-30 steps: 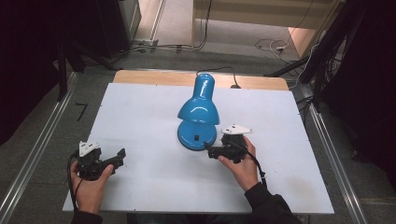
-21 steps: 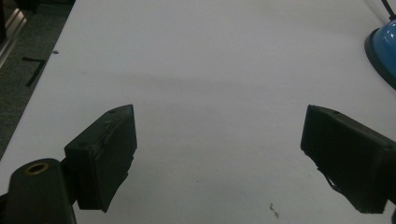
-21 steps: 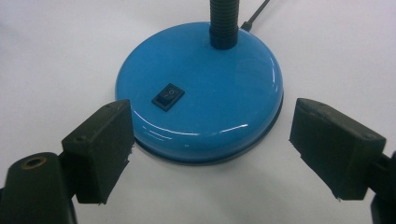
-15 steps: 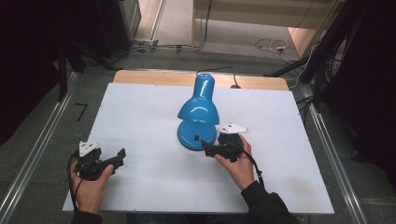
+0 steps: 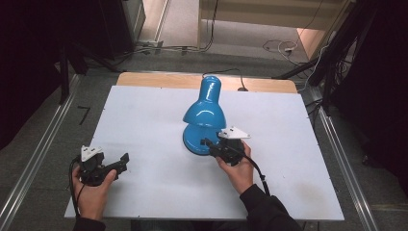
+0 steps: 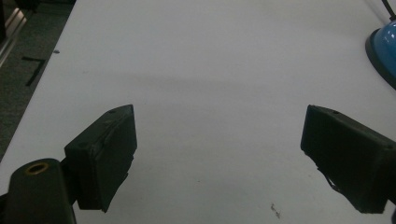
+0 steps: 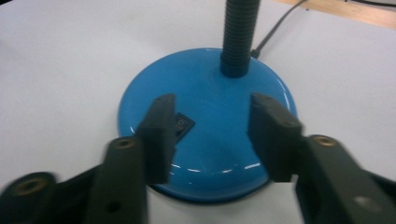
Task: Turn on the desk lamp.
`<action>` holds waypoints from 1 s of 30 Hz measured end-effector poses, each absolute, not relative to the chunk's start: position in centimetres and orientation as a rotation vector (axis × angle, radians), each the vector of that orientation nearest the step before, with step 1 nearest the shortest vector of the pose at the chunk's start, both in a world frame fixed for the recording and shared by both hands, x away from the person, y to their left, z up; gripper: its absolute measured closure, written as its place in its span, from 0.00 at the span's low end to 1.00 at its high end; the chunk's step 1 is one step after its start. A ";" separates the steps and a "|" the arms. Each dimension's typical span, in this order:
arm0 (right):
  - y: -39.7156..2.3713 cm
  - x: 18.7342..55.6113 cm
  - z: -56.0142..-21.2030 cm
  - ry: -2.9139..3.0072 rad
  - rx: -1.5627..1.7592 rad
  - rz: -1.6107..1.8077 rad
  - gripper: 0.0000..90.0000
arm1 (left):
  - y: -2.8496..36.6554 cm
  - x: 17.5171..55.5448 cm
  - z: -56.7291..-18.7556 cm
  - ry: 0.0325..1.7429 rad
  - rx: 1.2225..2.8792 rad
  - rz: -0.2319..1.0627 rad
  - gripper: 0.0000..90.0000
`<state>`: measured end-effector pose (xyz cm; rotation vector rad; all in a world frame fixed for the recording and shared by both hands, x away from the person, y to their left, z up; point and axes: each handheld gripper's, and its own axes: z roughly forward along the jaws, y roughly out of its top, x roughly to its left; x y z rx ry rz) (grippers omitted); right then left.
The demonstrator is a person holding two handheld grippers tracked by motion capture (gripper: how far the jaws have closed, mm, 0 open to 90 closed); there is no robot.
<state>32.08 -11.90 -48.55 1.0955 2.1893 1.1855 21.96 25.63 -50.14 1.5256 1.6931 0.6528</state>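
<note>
A blue desk lamp (image 5: pixel 206 113) stands mid-table, its shade bent forward over its round base (image 5: pixel 191 143). My right gripper (image 5: pixel 206 144) reaches over the base's front edge from the right. In the right gripper view its jaws have just been closing and stand half apart above the base (image 7: pixel 215 149), with nothing pressed between them (image 7: pixel 212 109). A black rocker switch (image 7: pixel 183 125) sits by the left jaw, and the ribbed neck (image 7: pixel 238 32) rises behind. My left gripper (image 5: pixel 124 161) rests open at the front left, its jaws wide over bare table (image 6: pixel 219 135).
The white tabletop (image 5: pixel 144 110) has a wooden strip (image 5: pixel 163 80) along its far edge. The lamp's black cable (image 5: pixel 226 72) runs off the back. The lamp base (image 6: pixel 385 46) shows at the right edge of the left gripper view. Metal rails flank the table.
My right gripper has edged left, over the lamp's base. The left hand and the lamp have stayed put.
</note>
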 end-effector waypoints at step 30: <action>-10.1 32.8 -50.1 2.225 1.111 1.226 0.97 | 25.8 22.0 -50.2 1.691 1.526 0.648 0.13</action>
